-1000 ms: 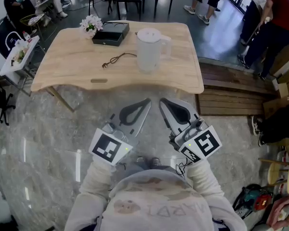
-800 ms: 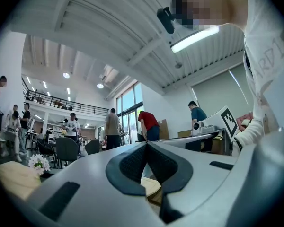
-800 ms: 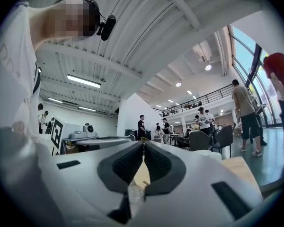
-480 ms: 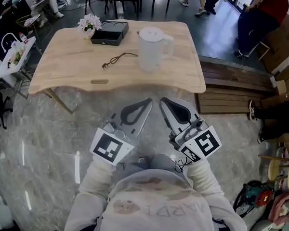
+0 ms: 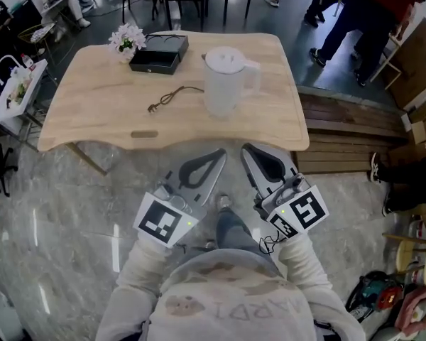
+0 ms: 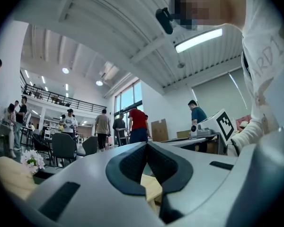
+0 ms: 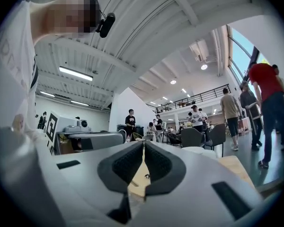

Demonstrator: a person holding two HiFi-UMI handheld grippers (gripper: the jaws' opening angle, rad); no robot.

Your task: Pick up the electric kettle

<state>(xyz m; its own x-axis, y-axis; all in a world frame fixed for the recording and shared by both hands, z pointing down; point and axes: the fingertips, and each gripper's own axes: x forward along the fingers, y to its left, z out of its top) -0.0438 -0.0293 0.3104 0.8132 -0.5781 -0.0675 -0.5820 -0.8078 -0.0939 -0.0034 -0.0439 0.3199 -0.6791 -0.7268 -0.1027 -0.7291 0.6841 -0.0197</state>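
Kettle (image 5: 224,84): upright on desk (image 5: 99,98), untouched. Left claw (image 5: 218,154) and right claw (image 5: 247,148): closed, empty, now nearer the desk edge than before. Approach under way; grasp not yet begun.

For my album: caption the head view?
Left gripper and right gripper, both shut, short of the kettle on a table.

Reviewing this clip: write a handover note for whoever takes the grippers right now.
Left gripper: shut, empty, short of the near edge of the wooden table.
Right gripper: shut, empty, beside it.
Electric kettle: upright on that table, lid on, handle to the right, untouched.
Done: nothing yet.
Left: reach in, open, grasp the kettle, likely by its handle, lift.
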